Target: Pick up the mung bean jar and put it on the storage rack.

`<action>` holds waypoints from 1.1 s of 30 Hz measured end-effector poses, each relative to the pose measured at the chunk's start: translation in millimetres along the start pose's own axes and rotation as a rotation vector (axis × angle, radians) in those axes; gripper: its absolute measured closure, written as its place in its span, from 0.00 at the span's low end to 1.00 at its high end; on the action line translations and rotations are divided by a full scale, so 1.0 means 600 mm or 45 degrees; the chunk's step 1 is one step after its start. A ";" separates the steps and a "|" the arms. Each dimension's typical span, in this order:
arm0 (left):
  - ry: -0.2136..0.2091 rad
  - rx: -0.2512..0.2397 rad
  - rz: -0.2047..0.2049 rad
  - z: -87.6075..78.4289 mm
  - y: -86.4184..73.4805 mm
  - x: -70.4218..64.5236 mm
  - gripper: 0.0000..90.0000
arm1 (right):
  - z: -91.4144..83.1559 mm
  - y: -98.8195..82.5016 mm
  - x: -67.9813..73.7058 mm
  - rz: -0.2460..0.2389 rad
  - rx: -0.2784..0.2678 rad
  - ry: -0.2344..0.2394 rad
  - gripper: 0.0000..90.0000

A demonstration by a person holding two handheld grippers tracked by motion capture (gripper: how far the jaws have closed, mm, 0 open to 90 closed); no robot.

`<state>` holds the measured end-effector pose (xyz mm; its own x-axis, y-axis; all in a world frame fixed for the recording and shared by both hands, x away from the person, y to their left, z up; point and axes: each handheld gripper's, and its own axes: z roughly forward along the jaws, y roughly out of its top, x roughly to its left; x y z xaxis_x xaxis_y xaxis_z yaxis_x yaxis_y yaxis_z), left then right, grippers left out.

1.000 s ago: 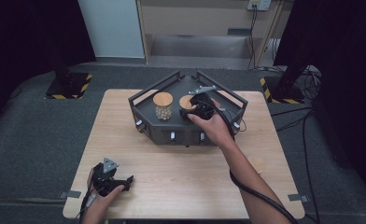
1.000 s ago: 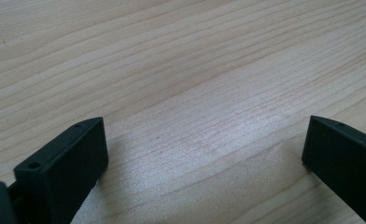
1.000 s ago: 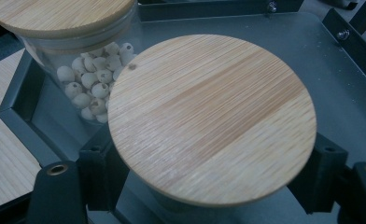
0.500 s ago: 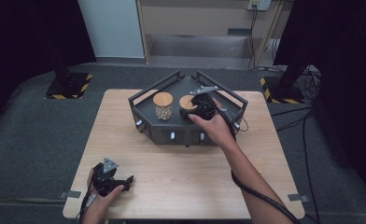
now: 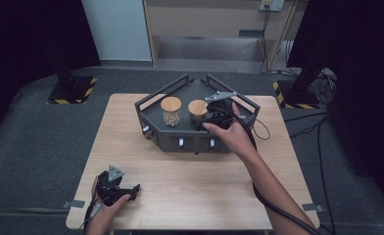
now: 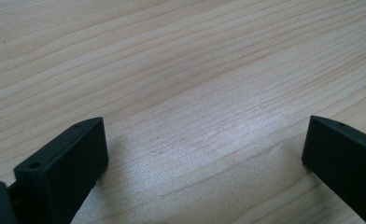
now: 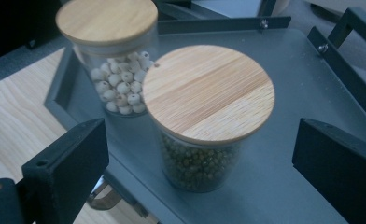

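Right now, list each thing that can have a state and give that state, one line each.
Jar of green beans: upright on the tray, wooden lid on, not gripped.
Jar of white beads: upright on the tray, wooden lid on, untouched.
Right gripper: fingers just opened, apart on either side of the green-bean jar.
Left gripper: open, nothing between its fingers, over the table.
Tray: on the table.

A lab or test studio is showing here: black curtains are hanging around a lone wooden table, with striped-tape stand bases and loose cables lying on grey carpet.
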<state>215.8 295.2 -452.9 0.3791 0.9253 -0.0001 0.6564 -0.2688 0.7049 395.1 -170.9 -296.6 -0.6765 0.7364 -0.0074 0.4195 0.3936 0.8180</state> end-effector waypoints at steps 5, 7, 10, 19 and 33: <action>0.000 0.000 0.000 0.000 0.000 0.000 0.00 | -0.022 0.001 0.000 -0.025 -0.013 0.013 0.04; 0.000 0.000 0.000 0.000 0.000 0.000 0.00 | -0.029 0.000 0.001 -0.031 -0.015 0.010 0.04; 0.000 0.000 0.001 0.000 0.000 0.000 0.00 | -0.034 -0.003 -0.001 -0.031 -0.014 0.016 0.04; 0.000 0.000 0.000 0.000 0.000 0.000 0.00 | -0.058 -0.011 -0.006 -0.053 -0.004 0.014 0.05; 0.000 0.000 0.000 0.000 0.000 0.000 0.00 | -0.090 -0.023 -0.011 -0.082 0.007 0.017 0.05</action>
<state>215.9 295.2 -452.8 0.3795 0.9252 -0.0001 0.6564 -0.2691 0.7048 361.0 -211.1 -276.7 -0.7100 0.7023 -0.0521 0.3785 0.4430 0.8127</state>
